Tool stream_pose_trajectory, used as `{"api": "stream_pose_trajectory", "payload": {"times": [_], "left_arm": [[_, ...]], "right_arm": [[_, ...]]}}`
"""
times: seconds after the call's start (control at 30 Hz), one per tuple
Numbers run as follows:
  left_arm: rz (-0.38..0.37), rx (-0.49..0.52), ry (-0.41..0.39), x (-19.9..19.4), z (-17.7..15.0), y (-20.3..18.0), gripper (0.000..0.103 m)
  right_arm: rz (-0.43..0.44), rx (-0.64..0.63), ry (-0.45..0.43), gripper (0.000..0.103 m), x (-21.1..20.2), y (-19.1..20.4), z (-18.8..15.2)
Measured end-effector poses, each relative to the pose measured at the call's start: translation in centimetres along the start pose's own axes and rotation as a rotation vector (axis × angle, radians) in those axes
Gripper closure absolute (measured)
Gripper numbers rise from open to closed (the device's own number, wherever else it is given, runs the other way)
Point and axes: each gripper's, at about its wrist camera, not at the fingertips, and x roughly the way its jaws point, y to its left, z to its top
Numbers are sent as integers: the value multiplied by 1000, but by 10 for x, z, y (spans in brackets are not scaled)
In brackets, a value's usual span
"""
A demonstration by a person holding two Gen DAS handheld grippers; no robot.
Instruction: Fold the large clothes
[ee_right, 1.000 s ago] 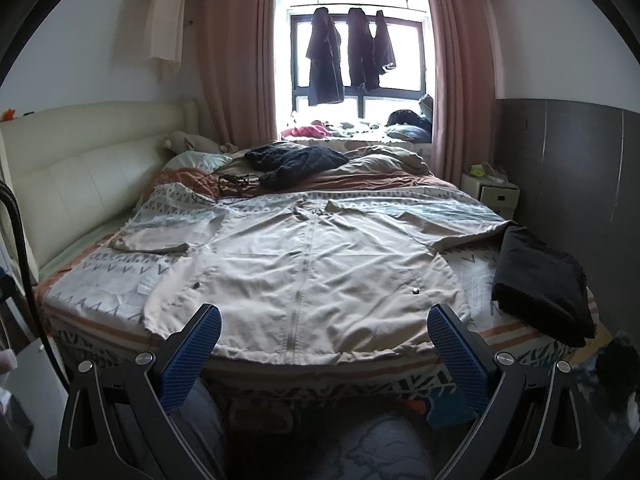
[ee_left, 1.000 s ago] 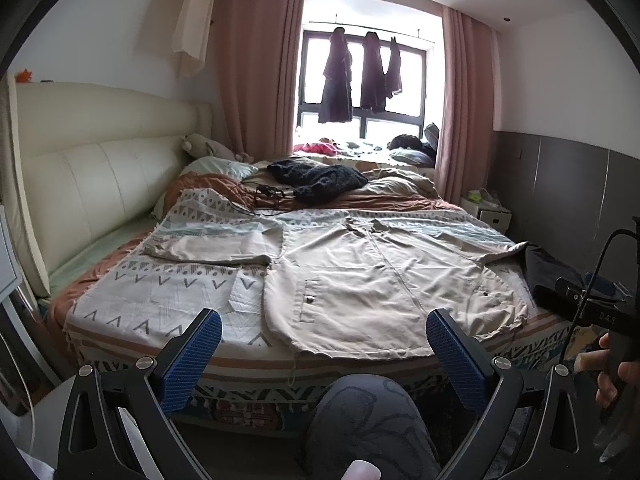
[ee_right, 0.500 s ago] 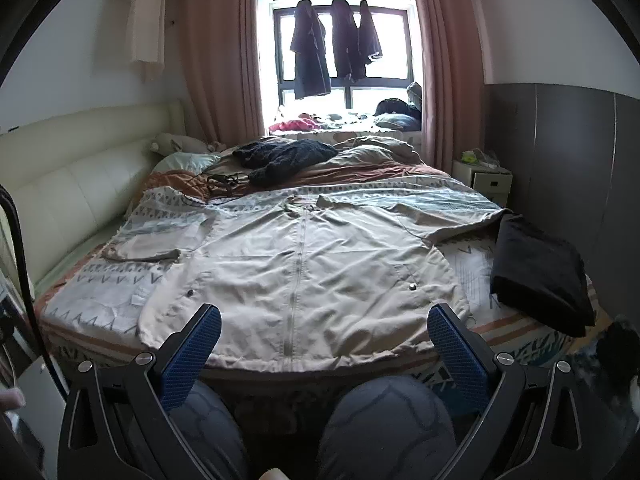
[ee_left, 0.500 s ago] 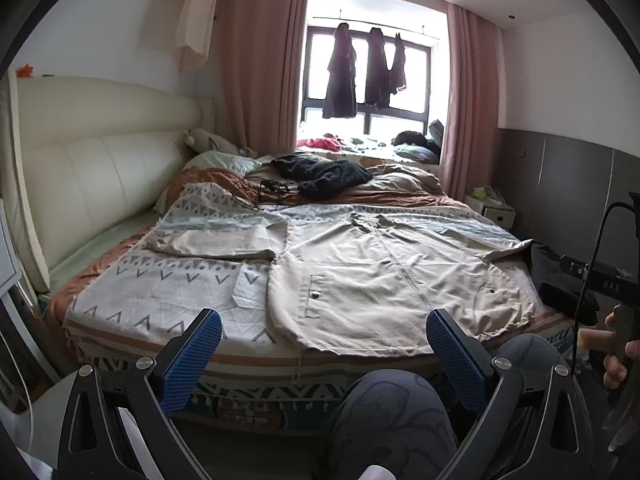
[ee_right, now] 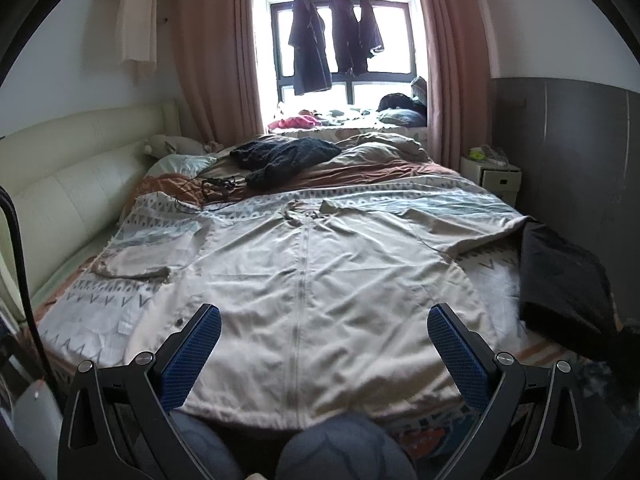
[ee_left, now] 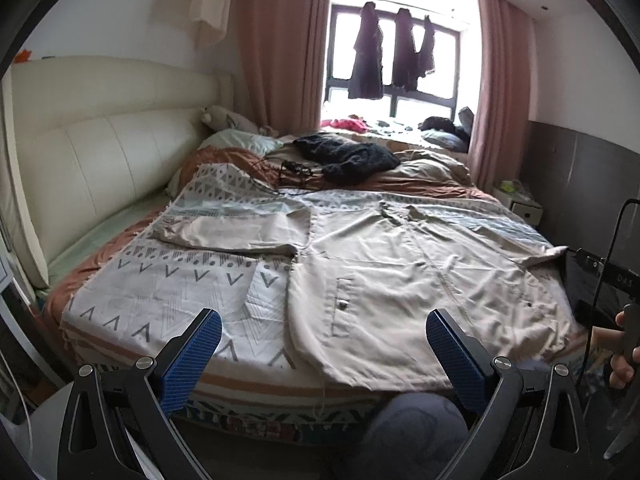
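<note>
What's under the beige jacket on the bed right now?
The beige jacket lies flat, zipper up, on a patterned blanket that shows around its left sleeve and hem. Whether anything else lies beneath the jacket cannot be seen; it covers that area.

We count 1 beige jacket [ee_right: 320, 280] spread on 1 bed [ee_left: 168, 300], 1 folded black garment [ee_right: 560, 280], 1 dark knit pile [ee_right: 284, 156], 3 dark clothes [ee_right: 336, 36] hung at the window, 2 curtains [ee_right: 216, 60], 1 nightstand [ee_right: 492, 178], 2 knees [ee_right: 344, 448].

Beige jacket [ee_right: 320, 280] lies flat on the patterned bedspread [ee_right: 92, 312]; right gripper [ee_right: 324, 344] hovers with jaws wide apart.
</note>
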Motion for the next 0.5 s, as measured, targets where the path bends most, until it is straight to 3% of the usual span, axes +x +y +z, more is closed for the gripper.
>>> {"api": "stream_pose_trajectory", "payload": {"times": [0.5], "left_arm": [[89, -85, 111, 114, 40, 54, 1]], "right_arm": [[103, 8, 50, 0, 134, 52, 47]]}}
